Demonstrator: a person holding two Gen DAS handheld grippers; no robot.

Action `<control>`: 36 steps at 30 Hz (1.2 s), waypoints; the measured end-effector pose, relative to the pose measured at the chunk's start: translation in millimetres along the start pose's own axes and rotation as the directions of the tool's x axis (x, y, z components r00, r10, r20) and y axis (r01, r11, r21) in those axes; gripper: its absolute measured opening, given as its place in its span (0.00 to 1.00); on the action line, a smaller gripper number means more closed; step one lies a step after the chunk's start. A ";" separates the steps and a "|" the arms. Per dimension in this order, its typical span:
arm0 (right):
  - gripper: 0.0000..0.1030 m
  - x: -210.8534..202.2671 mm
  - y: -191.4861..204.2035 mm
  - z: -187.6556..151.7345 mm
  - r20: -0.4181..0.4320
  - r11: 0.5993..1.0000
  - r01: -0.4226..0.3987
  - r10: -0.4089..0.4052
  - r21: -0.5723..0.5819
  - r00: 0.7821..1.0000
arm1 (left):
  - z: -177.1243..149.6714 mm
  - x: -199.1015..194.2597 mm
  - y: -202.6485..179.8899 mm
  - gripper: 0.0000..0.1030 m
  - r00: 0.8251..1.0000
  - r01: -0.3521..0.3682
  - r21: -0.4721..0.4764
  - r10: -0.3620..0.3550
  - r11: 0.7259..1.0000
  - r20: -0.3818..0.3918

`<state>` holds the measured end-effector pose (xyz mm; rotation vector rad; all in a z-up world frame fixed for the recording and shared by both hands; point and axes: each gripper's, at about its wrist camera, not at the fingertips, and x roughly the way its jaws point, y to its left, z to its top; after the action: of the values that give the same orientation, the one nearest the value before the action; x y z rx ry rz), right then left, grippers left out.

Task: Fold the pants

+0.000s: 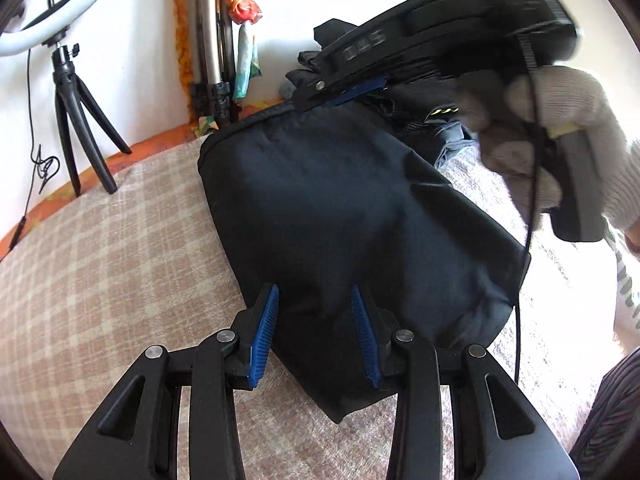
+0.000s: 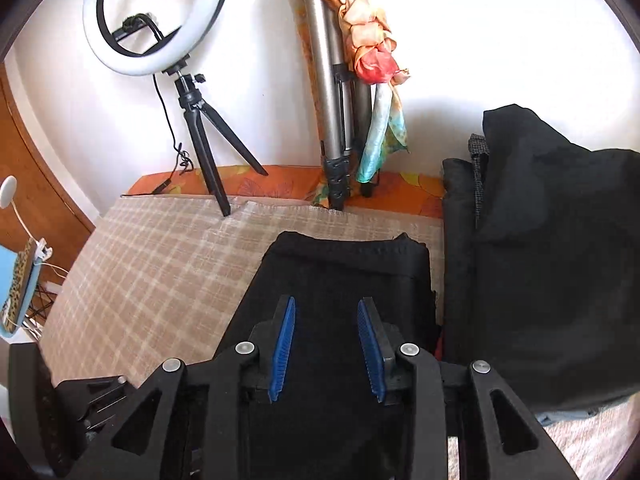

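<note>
The pants [image 1: 352,216] lie on the checked blanket [image 1: 120,264] as a compact dark rectangle, already doubled over on themselves, with neat straight edges on the far and left sides and a few soft creases across the top layer. Judged from this shape, the main folds are done and the bundle looks close to finished.

The left gripper [image 1: 316,332] hovers at the near end of the bundle, its blue pads [image 1: 264,332] spread apart with the cloth lying beneath and between them; nothing is pinched, and whether the tips touch the fabric cannot be told. The right gripper [image 2: 326,344], held in a gloved hand [image 1: 548,148], is likewise spread and empty, and from its own camera the folded cloth lies under and ahead of its fingers. In the left wrist view it appears beyond the far right corner of the bundle, raised above the cloth.

Just beyond and to the right of the right gripper's fingers sits a pile of dark garments [image 2: 540,260], partly stacked against the wall. A ring light [image 2: 156,20] on a small tripod stands well off to the left.

What seems left is little: perhaps smoothing the creases, squaring the near corner that hangs out below the left fingers, or moving the bundle to the pile.
</note>
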<state>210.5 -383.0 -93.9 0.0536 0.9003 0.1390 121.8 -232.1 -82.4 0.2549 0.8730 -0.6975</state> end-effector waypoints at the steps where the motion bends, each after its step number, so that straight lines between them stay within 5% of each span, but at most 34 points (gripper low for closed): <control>1: 0.33 11.6 -3.7 3.2 -0.019 1.000 0.006 -0.006 0.014 1.000 | 0.0 -2.2 -3.6 0.35 1.000 -0.003 0.023 0.003 1.000 0.010; 6: 0.26 46.5 -28.6 5.6 -0.089 0.992 0.082 -0.074 0.092 0.993 | -7.1 7.2 -19.1 0.35 0.999 0.037 0.113 -0.034 0.993 -0.031; 15: 0.26 53.3 -28.9 4.5 -0.100 0.994 0.094 -0.088 0.056 0.991 | -15.1 12.6 -19.3 0.36 0.998 0.047 0.149 -0.040 0.988 -0.049; 18: 0.30 22.4 -25.2 5.5 -0.047 0.997 0.052 -0.050 0.052 0.998 | -8.9 -3.3 0.6 0.35 0.993 0.105 0.023 -0.104 0.994 -0.049; 22: 0.58 -39.5 -24.8 -14.5 0.043 0.996 -0.070 0.068 0.053 0.997 | 2.6 -19.8 32.9 0.35 0.994 0.099 -0.067 -0.102 0.993 -0.049; 25: 0.65 -70.7 -34.7 -44.6 0.059 0.993 -0.096 0.092 0.074 0.994 | 11.2 -15.0 56.3 0.36 0.989 0.109 -0.145 -0.122 0.983 -0.085; 31: 0.65 -59.8 -88.7 -97.3 -0.012 0.933 -0.216 0.230 0.288 0.973 | 17.2 16.6 89.0 0.36 0.960 0.199 -0.377 -0.258 0.904 -0.113; 36: 0.67 -35.3 -110.0 -118.4 0.005 0.862 -0.320 0.346 0.393 0.938 | 13.8 39.2 93.5 0.36 0.941 0.235 -0.464 -0.320 0.854 -0.112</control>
<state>106.8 -498.3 -151.6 0.5833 0.9694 0.2851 208.7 -186.2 -110.6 -0.2301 1.2402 -0.7269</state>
